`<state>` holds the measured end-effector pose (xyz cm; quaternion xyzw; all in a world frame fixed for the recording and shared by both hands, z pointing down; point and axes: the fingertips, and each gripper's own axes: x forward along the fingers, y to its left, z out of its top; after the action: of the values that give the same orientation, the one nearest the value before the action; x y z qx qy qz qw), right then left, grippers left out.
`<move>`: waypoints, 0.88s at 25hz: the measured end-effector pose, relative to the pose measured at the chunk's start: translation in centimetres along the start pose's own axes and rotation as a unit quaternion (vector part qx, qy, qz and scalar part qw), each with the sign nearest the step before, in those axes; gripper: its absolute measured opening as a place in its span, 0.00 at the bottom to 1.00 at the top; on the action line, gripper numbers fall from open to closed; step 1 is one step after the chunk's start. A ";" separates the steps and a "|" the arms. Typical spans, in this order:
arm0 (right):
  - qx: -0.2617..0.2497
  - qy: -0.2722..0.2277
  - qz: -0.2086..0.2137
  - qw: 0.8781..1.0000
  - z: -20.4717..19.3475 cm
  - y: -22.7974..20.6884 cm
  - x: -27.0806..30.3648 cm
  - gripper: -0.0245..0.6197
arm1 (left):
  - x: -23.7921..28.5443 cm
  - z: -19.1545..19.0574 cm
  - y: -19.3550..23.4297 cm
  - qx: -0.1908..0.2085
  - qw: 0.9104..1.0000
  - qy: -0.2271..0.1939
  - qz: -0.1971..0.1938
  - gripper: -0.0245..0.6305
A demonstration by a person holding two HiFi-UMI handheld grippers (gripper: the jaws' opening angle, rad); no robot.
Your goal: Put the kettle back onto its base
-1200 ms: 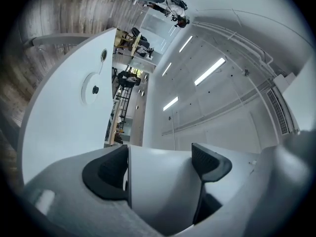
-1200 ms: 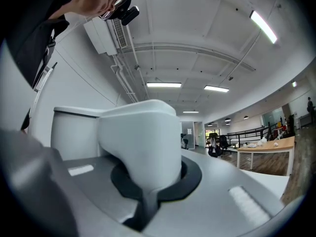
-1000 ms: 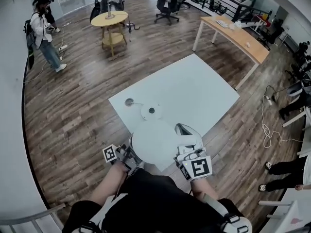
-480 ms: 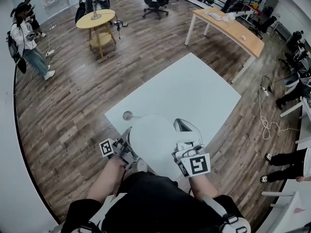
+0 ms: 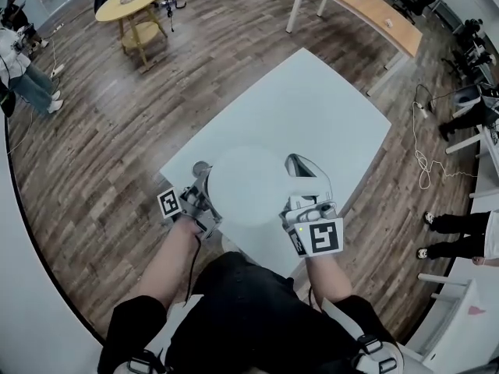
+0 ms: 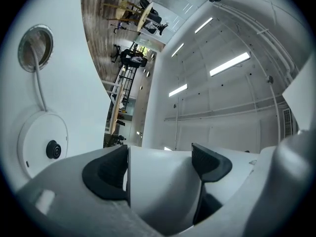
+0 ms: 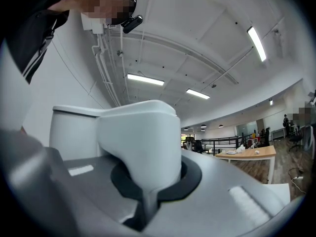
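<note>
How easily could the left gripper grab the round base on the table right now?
Probably not. The left gripper is clamped on the kettle, which the right gripper holds by its handle. The base lies bare on the table close by, but no jaws are free.

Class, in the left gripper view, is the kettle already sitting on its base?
No, the round base lies uncovered on the table, its centre connector showing, with the kettle off to one side.
</note>
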<state>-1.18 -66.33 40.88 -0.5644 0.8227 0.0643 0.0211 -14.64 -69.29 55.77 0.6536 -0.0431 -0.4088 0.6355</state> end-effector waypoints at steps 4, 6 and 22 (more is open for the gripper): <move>-0.004 0.006 -0.014 1.000 -1.0 -1.0 0.6 0.05 | 0.9 0.9 1.5 0.003 1.000 -0.003 0.012 0.66; -0.003 0.008 -0.021 1.000 -1.5 -1.6 1.0 0.05 | 1.1 1.3 2.2 0.006 1.000 -0.003 0.025 0.66; 0.001 0.042 -0.054 0.998 -8.5 -3.9 2.4 0.05 | 0.7 5.4 2.7 0.281 0.935 0.002 0.218 0.66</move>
<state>1.91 -71.03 48.71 -0.6104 0.7911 0.0382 -0.0091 -16.11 -74.51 58.51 0.7808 -0.2962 -0.2300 0.4998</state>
